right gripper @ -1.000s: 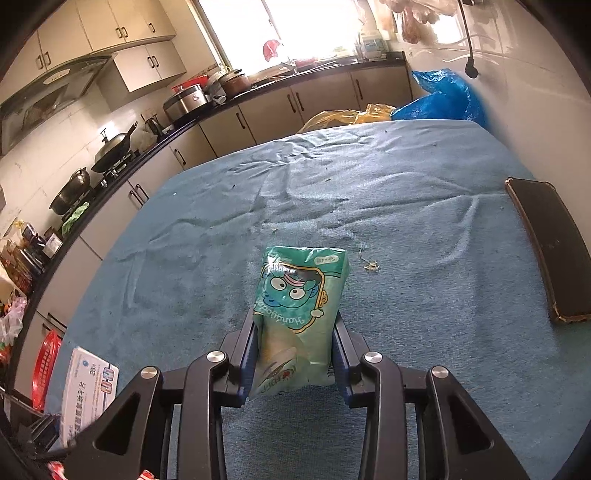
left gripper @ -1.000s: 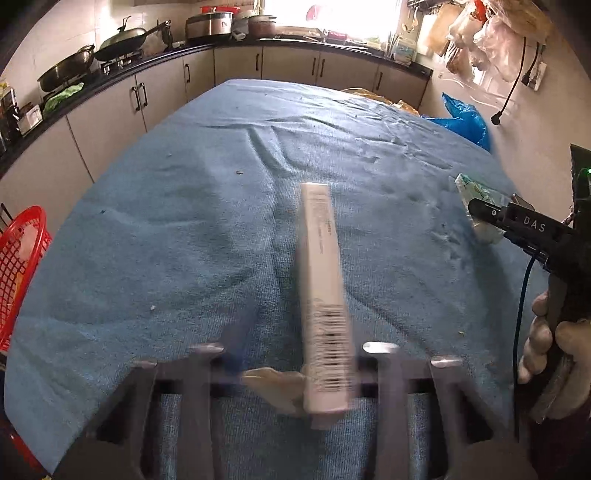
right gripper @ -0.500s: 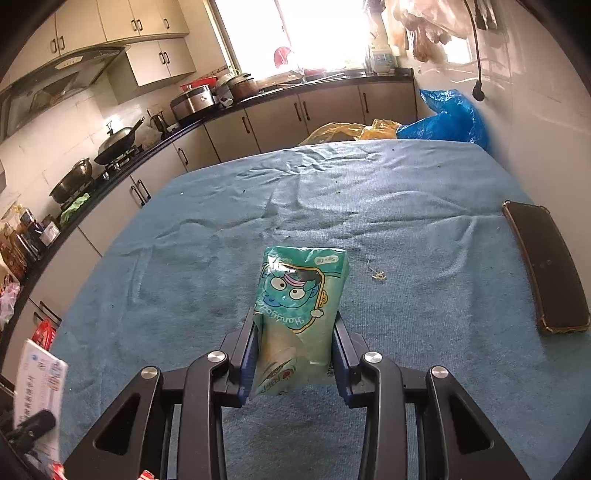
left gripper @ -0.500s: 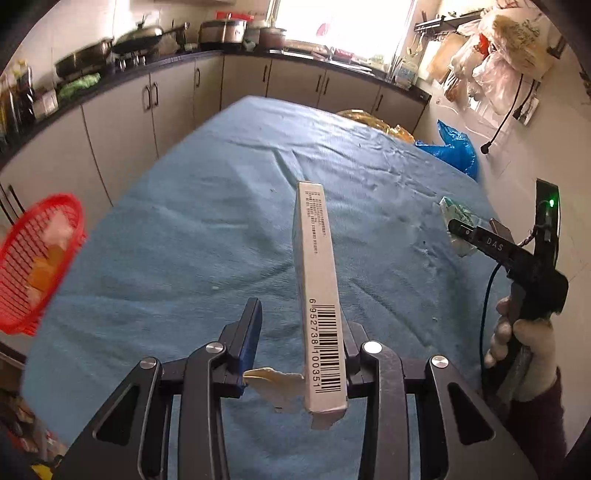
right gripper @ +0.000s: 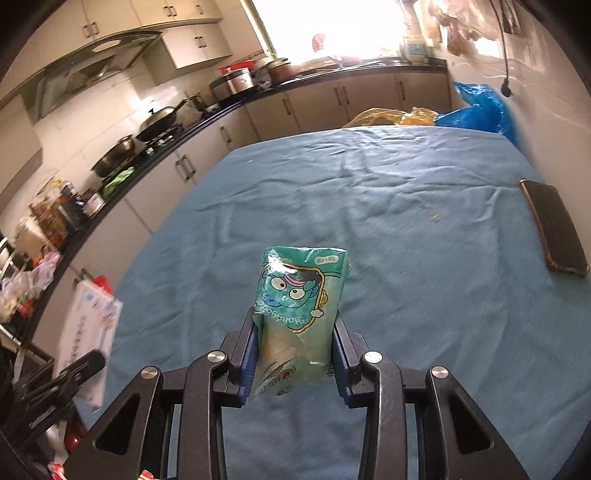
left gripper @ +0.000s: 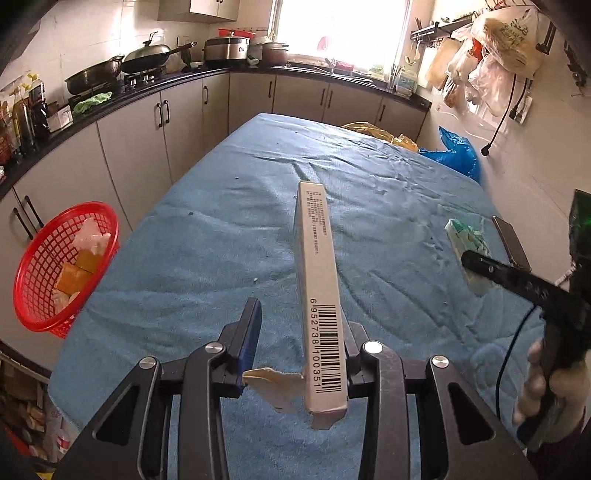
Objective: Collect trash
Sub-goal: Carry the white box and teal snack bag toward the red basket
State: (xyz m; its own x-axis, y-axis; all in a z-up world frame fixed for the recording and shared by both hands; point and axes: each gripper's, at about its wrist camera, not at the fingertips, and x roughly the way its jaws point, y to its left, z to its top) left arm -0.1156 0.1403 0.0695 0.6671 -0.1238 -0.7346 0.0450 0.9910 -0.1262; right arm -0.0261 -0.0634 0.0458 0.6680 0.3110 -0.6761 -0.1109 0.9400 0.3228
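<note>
My left hand-held gripper (left gripper: 299,334) is clenched on a long white cardboard box with a barcode (left gripper: 319,291); my right hand-held gripper (right gripper: 293,345) grasps a crumpled green cartoon-printed plastic packet (right gripper: 301,314). Both hang above the blue-cloth desk (left gripper: 221,240). The red plastic mesh basket (left gripper: 62,266), left of the desk's edge, already holds scraps. Judging by that, what is left is dropping these two in.

A bright window (left gripper: 343,33) lights the kitchen; grey cabinets (left gripper: 147,147) under a black counter (right gripper: 207,118) stand beside a blue-covered table (right gripper: 406,206).
</note>
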